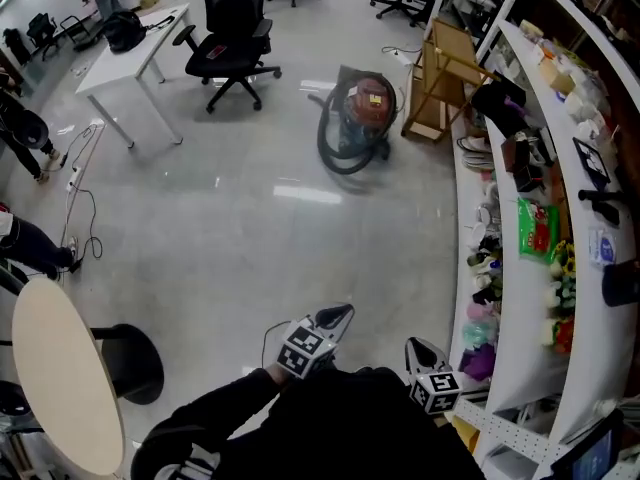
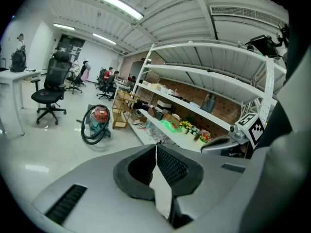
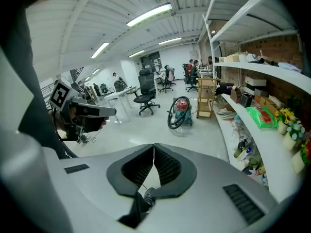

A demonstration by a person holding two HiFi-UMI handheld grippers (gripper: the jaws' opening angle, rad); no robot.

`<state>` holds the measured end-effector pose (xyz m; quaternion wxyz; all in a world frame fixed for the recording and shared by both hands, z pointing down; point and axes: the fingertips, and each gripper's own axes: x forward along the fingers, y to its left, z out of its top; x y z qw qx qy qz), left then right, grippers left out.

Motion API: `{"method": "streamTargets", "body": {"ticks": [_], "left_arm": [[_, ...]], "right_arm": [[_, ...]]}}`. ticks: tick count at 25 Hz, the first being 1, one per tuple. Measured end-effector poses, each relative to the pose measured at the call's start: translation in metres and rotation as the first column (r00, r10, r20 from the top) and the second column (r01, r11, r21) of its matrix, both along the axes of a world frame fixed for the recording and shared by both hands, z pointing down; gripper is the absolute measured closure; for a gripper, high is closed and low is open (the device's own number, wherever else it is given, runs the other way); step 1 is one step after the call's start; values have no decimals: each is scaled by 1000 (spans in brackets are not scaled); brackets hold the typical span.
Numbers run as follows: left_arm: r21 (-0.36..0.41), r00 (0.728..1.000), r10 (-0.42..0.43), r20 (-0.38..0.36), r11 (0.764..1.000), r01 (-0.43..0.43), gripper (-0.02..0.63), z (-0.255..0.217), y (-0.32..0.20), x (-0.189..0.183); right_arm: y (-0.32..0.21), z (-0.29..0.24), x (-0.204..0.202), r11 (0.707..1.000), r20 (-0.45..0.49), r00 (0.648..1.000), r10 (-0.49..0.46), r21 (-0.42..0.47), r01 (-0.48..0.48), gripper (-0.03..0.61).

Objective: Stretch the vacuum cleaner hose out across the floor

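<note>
A red and teal vacuum cleaner stands on the glossy floor far ahead, and its black hose hangs in a loop coiled down its left side. The vacuum cleaner shows small in the left gripper view, and the vacuum cleaner in the right gripper view too. Both grippers sit low and close to the person, several steps short of the vacuum. My left gripper is shut with nothing in it. My right gripper is also shut and empty. The jaws meet tip to tip in both gripper views.
A long curved white shelf unit full of small goods runs along the right. A wooden rack stands just right of the vacuum. A black office chair, a white desk and a round table lie left.
</note>
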<state>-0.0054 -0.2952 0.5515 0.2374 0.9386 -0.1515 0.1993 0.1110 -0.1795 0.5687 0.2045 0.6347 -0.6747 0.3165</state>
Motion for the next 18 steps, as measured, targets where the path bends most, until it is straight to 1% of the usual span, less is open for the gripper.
{"method": "streamTargets", "body": {"ticks": [3,6,9,11,13,15,17,18], "left_arm": [[-18,998,-34,45,999,35,591,12,-24,-3],[-11,995,-72,62,997,73,591,11,-47,15],[31,990,-125,57,992,124,591,-6,-72,57],[64,984,-172,56,984,168,591,-22,-89,91],[78,976,-216,32,974,213,591,-42,-101,126],[125,976,-216,18,969,212,591,-60,-110,158],[208,979,-201,41,960,189,591,-71,-118,179],[238,978,-201,61,954,181,591,-72,-121,186]], "right_arm": [[-30,8,6,999,49,998,-31,11,31,565],[-61,18,17,997,93,992,-82,8,82,565],[-103,18,54,990,124,983,-134,58,127,565],[-134,11,93,986,124,982,-144,99,132,565],[-160,-4,130,981,116,980,-163,125,149,565],[-184,-20,154,972,120,972,-203,149,184,565],[-205,-21,169,961,140,962,-235,182,208,565],[-212,-17,174,956,150,957,-249,193,219,565]]}}
